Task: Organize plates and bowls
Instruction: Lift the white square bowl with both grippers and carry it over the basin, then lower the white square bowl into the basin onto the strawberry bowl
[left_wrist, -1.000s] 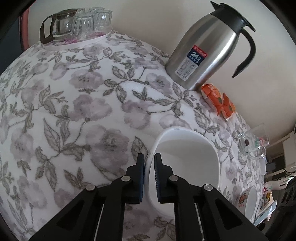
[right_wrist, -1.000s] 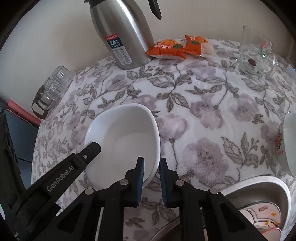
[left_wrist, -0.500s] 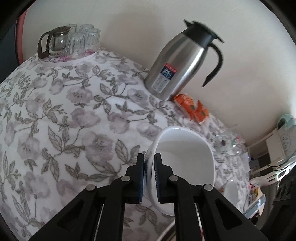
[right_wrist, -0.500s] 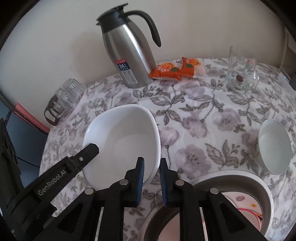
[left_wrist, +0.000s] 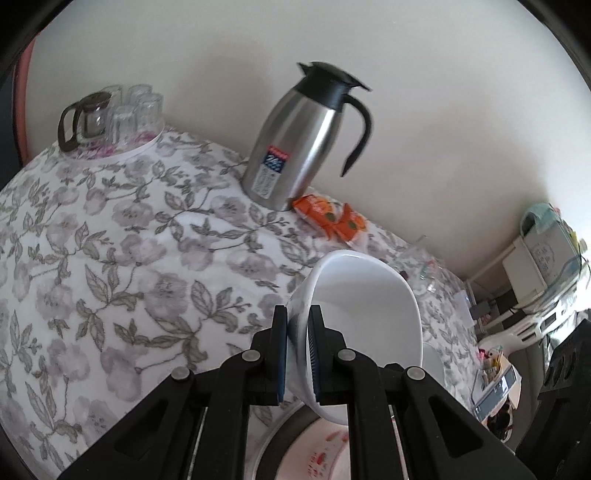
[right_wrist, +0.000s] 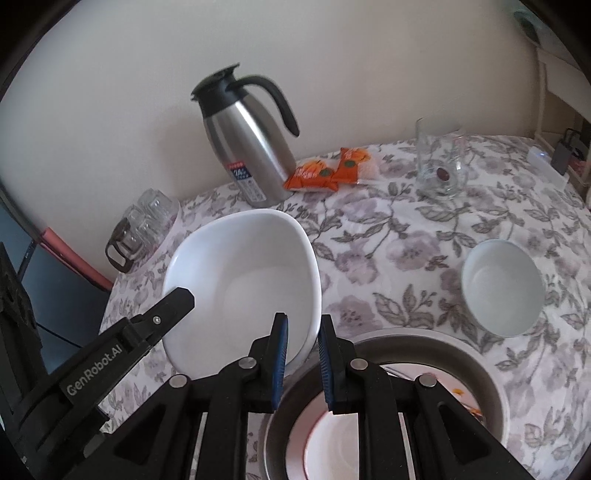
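Large white oval ceramic bowl (right_wrist: 243, 280) now lifted clear of floral tabletop (right_wrist: 424, 236), left tongs (left_wrist: 298, 339) and right tongs (right_wrist: 301, 354) both clamping its rim; probably bound for the steel basin (right_wrist: 476, 365), lower right of frame.

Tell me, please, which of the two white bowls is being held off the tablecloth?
The large white bowl, whose rim is pinched by both the left gripper and the right gripper. The small white bowl sits untouched on the tablecloth.

Big bowl (right_wrist: 255, 273) up off the counter (right_wrist: 388, 236); basin (right_wrist: 491, 373) below; small bowl (right_wrist: 502, 288) right; flask (right_wrist: 247, 144) behind.
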